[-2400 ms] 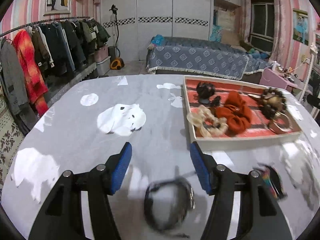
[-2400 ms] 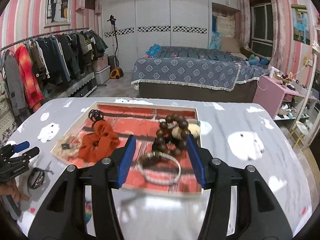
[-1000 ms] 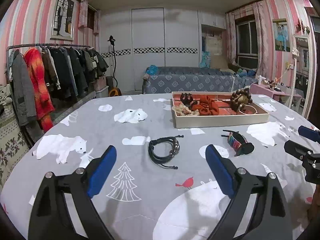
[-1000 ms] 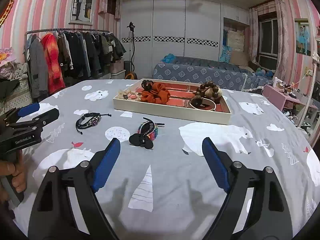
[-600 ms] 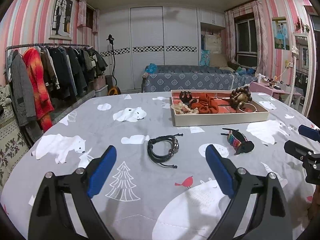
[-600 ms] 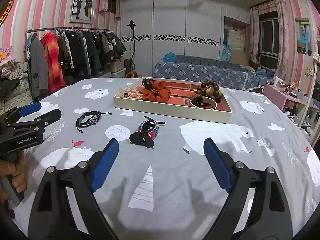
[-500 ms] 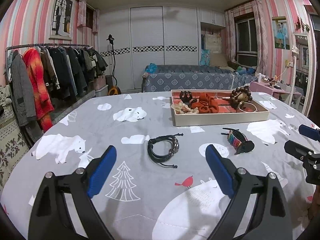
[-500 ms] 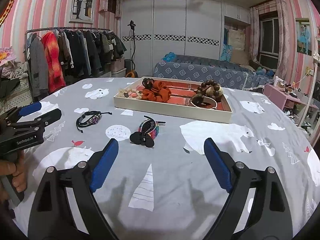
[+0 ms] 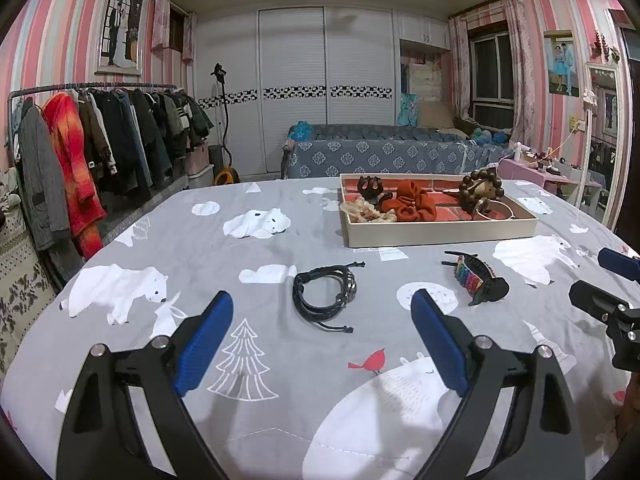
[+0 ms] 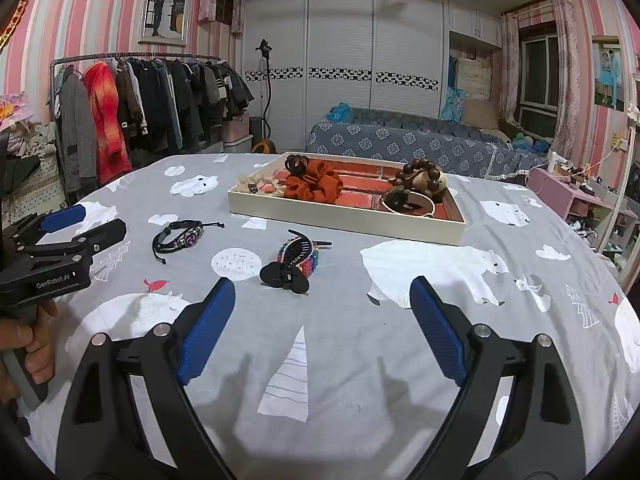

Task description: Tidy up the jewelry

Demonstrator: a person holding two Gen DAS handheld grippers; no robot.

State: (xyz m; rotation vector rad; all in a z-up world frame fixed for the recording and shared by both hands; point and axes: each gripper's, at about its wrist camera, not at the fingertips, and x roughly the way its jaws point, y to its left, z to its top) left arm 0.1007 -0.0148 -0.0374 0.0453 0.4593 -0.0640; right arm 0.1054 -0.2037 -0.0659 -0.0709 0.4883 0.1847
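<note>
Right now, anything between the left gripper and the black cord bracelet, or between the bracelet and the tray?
Nothing visible. The left gripper faces the black cord bracelet over bare cloth, and bare cloth continues to the tray. The hair clip lies off to the side.

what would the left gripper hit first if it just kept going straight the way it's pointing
Most likely the black cord bracelet, which lies on the bear-print tablecloth straight ahead between the open fingers of the left gripper. Depth is unclear, so it might meet bare cloth just short of it.

Right tongs cut off at frame edge
</note>
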